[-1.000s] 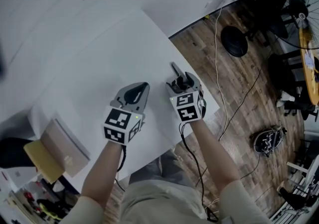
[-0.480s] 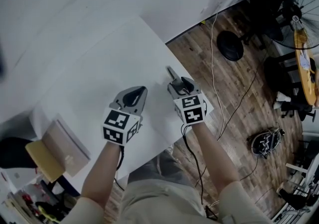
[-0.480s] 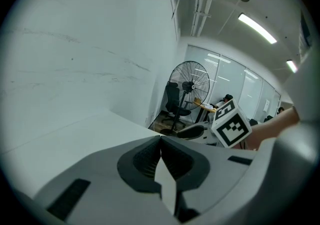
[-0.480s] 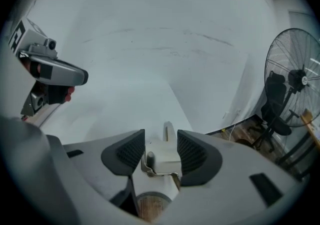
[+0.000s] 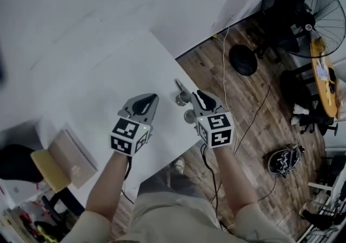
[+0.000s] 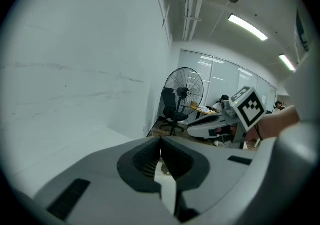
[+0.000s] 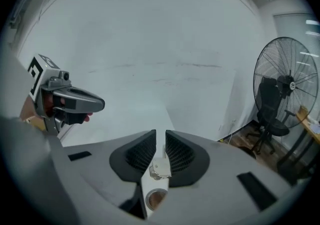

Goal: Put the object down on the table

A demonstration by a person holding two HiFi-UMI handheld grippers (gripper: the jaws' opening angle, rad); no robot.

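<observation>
Now, small metal object (image 7: 160, 168) pinched between the just-narrowed jaws of the right hand-held gripper (image 7: 160, 136), near the table (image 5: 97, 69) edge.

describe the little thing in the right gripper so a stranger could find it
Start at the white table and go to its near right corner, where the right gripper has just been closing its jaws. Between them is a small metal piece: silvery against the grey grippers, with a thin strip poking out ahead.
</observation>
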